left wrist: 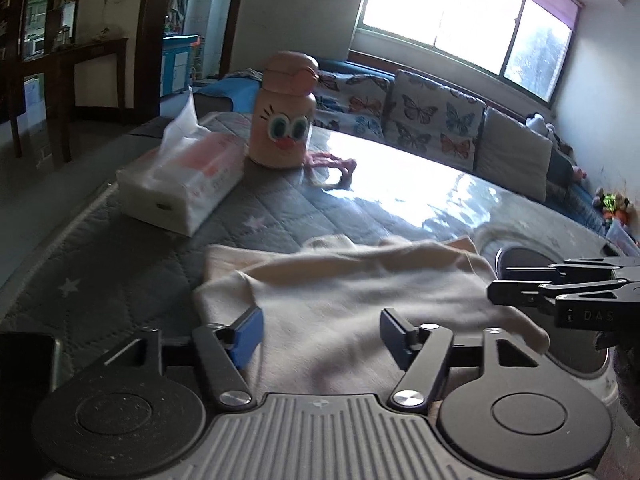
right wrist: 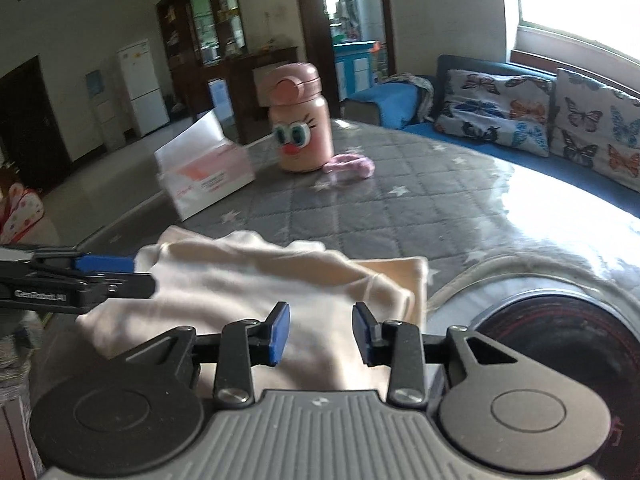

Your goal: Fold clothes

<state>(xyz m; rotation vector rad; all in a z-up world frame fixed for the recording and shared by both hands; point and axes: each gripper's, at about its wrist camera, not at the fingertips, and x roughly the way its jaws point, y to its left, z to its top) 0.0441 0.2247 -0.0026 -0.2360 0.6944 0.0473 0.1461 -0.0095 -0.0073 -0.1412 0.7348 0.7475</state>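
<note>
A cream garment lies folded in a flat bundle on the grey quilted star table cover; it also shows in the right wrist view. My left gripper is open, its blue pads just above the garment's near edge, holding nothing. My right gripper is open over the garment's near right part, holding nothing. The right gripper also shows at the right edge of the left wrist view, side on. The left gripper also shows at the left of the right wrist view, by the garment's left edge.
A tissue pack and a pink cartoon-face bottle with a pink strap stand at the far side. A round black cooktop is set in the table right of the garment. A sofa with butterfly cushions lies behind.
</note>
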